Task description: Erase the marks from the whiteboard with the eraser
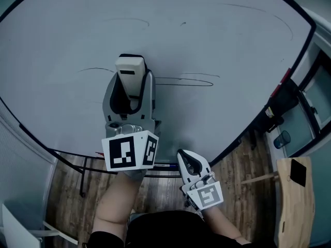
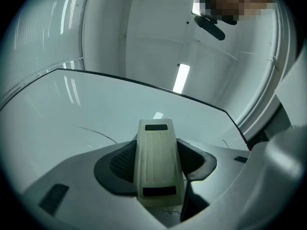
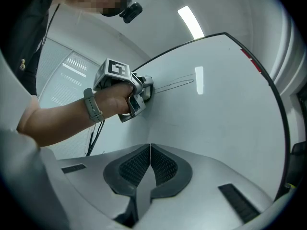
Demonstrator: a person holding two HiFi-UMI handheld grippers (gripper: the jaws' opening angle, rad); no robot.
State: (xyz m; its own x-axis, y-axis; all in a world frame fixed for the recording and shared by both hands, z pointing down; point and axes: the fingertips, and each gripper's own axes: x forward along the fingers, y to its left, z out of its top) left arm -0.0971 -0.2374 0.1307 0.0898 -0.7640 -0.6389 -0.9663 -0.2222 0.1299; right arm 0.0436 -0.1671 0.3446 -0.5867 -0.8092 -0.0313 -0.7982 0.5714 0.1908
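Eraser, a cream rectangular plastic block (image 1: 130,68), is clamped in the left gripper (image 1: 129,89) against the middle of the large white whiteboard (image 1: 217,30), probably to wipe the thin dark pen loop (image 1: 207,81) just beside it. The right gripper (image 1: 186,159), jaws closed on nothing, hangs idle below the board's lower edge.

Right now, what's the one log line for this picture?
left tongs: shut on eraser, at whiteboard | right tongs: shut, empty, off the board | marks: thin lines visible beside eraser
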